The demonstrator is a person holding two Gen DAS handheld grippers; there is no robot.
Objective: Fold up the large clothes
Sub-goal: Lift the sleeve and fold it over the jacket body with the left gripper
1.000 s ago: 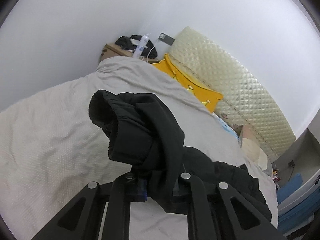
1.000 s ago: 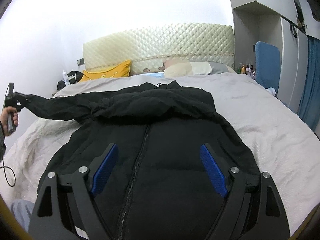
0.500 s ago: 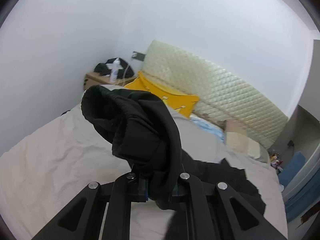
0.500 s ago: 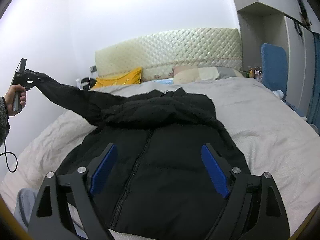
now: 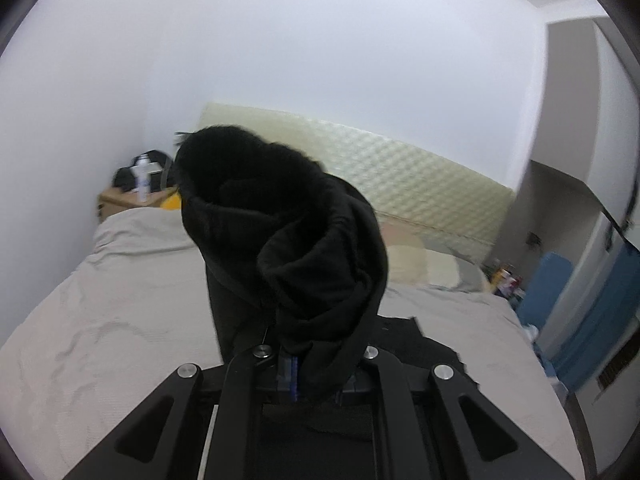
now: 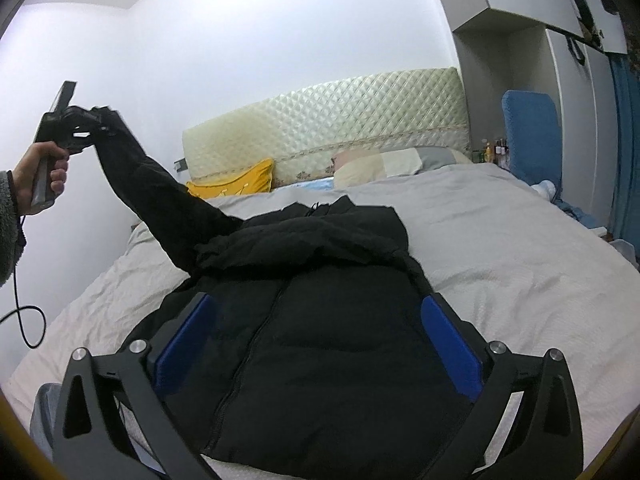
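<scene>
A black puffer jacket (image 6: 320, 320) lies front up on the grey bed (image 6: 520, 248), zipper down the middle, collar toward the headboard. My left gripper (image 5: 314, 364) is shut on the jacket's sleeve cuff (image 5: 280, 232) and holds it high above the bed's left side; in the right wrist view the left gripper (image 6: 96, 126) shows at upper left with the sleeve (image 6: 160, 196) stretched up from the jacket. My right gripper (image 6: 316, 336) is open and empty, hovering over the jacket's lower body.
A quilted cream headboard (image 6: 328, 120), a yellow pillow (image 6: 236, 186) and a patchwork pillow (image 6: 384, 162) are at the bed's head. A nightstand with a bottle (image 5: 142, 184) stands at the far left corner. A blue chair (image 6: 528, 136) and wardrobe are at the right.
My left gripper has lifted the sleeve cuff from near the bed to well above it, pulling the sleeve taut upward. My right gripper stays open over the jacket.
</scene>
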